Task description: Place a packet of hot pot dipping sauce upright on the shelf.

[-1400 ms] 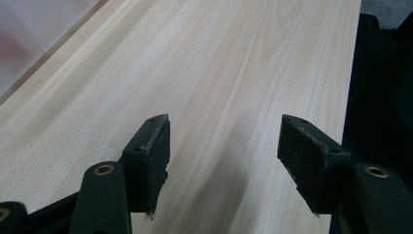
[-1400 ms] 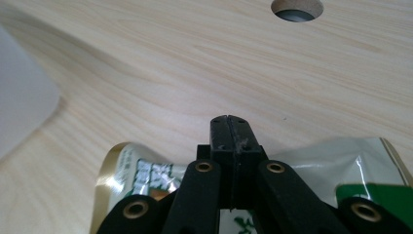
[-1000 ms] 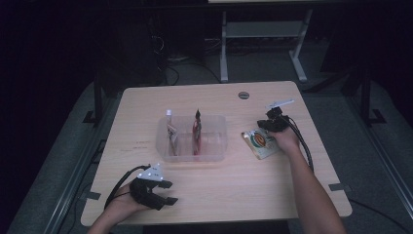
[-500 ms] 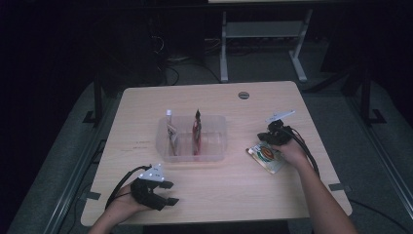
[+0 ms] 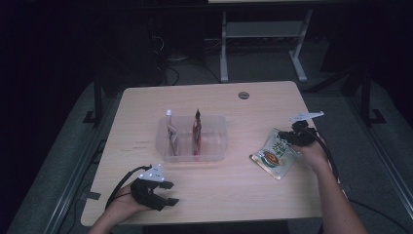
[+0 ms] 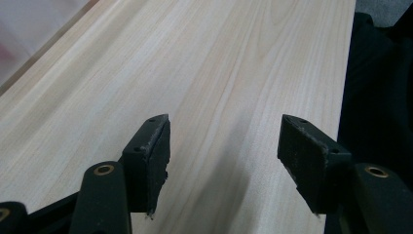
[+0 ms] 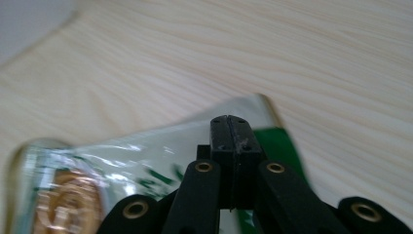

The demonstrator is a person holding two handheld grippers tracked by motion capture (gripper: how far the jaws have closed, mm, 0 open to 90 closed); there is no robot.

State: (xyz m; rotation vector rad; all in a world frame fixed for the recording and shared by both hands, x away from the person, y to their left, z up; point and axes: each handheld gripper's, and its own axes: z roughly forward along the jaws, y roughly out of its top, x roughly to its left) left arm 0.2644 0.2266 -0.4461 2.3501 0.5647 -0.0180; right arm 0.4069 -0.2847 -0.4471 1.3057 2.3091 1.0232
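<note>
A green and white snack packet [image 5: 273, 155] with a round brown picture lies tilted at the table's right side. My right gripper [image 5: 287, 139] is shut on its upper right edge. In the right gripper view the jaws [image 7: 230, 127] are pressed together over the packet [image 7: 122, 165], which spreads out to the left below them. My left gripper [image 5: 170, 192] rests near the front left of the table, open, with nothing between its pads [image 6: 151, 146] and bare wood under them.
A clear plastic bin [image 5: 216, 146] stands in the middle of the wooden table [image 5: 243, 190], holding an upright red packet [image 5: 196, 136] and a pale packet [image 5: 171, 134]. A round cable hole [image 5: 244, 95] sits near the far edge. Dark floor and a desk frame lie beyond.
My right gripper has moved toward the near right edge of the table, and the snack packet has come along with it. The left gripper has stayed where it was.
</note>
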